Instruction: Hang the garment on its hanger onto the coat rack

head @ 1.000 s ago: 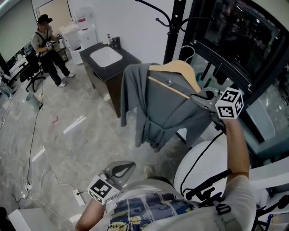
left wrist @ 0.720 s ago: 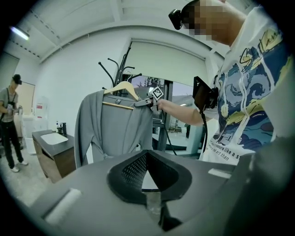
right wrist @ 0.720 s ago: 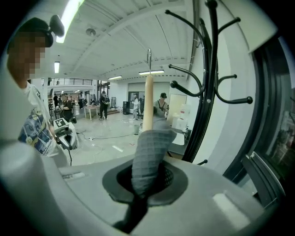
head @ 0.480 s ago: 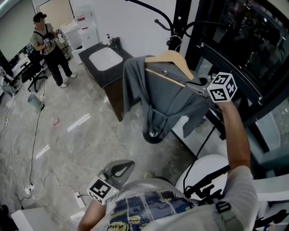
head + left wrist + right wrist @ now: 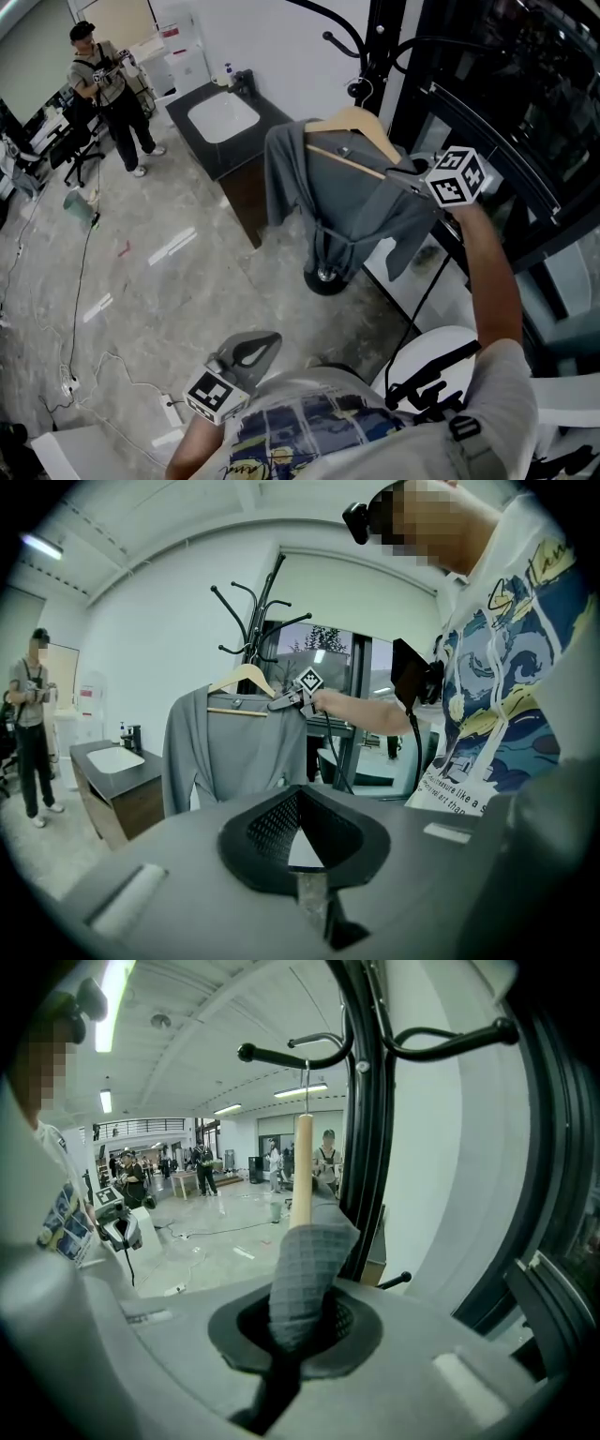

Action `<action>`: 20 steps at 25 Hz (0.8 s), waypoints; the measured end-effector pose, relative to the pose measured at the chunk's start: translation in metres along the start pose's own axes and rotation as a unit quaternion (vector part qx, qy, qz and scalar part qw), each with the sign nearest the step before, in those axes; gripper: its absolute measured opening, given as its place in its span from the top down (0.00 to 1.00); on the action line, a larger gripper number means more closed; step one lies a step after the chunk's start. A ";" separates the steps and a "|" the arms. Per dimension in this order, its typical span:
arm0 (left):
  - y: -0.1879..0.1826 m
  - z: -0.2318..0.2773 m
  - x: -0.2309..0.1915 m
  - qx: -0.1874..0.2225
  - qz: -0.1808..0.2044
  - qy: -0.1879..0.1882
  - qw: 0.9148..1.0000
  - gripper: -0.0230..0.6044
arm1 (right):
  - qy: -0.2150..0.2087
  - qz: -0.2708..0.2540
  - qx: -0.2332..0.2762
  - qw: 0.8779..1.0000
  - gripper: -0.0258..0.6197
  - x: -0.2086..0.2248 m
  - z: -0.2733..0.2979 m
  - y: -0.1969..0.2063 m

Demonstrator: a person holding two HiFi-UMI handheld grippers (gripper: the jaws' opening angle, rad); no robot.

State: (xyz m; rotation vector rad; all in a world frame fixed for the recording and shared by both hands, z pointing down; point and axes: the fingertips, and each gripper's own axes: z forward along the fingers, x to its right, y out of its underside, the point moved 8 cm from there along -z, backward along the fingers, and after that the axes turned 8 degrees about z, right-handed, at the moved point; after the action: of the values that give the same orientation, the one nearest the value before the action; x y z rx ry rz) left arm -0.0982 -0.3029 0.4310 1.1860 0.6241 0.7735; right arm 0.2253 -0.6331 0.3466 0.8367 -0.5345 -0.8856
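A grey garment (image 5: 347,202) hangs on a wooden hanger (image 5: 352,122) right beside the black coat rack (image 5: 380,47). My right gripper (image 5: 405,176) is shut on the garment's shoulder over the hanger's end, arm stretched out. In the right gripper view the cloth (image 5: 305,1269) sits between the jaws, and the hanger (image 5: 302,1166) rises to its metal hook just under a rack arm (image 5: 281,1056); whether the hook rests on that arm I cannot tell. My left gripper (image 5: 258,349) is low by my torso, shut and holding nothing. The left gripper view shows the garment (image 5: 216,752) and rack (image 5: 253,621) ahead.
The rack's round base (image 5: 326,279) stands on the marble floor. A dark sink cabinet (image 5: 225,122) is left of the garment. A person (image 5: 108,84) stands at the far left. Cables (image 5: 75,281) trail across the floor. A black-framed glass wall (image 5: 506,84) is on the right.
My right gripper has carried the garment and hanger up and in toward the rack's pole and hooks. The left gripper stayed low by my torso.
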 end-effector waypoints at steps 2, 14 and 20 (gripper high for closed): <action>-0.001 0.001 -0.001 -0.001 -0.003 -0.001 1.000 0.96 | -0.002 0.003 0.002 1.000 0.95 0.004 0.002 0.003; 0.009 -0.017 0.007 0.002 -0.004 0.001 1.000 0.96 | 0.034 -0.012 0.017 0.999 0.84 0.004 -0.002 0.007; 0.015 -0.045 0.021 0.007 0.001 0.005 1.000 0.96 | 0.114 -0.018 0.052 0.992 0.72 -0.010 -0.029 0.008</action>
State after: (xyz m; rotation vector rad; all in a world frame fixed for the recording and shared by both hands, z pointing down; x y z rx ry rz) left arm -0.1232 -0.2579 0.4326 1.1976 0.6371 0.7787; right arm 0.2439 -0.6096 0.3359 1.0314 -0.3680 -0.7867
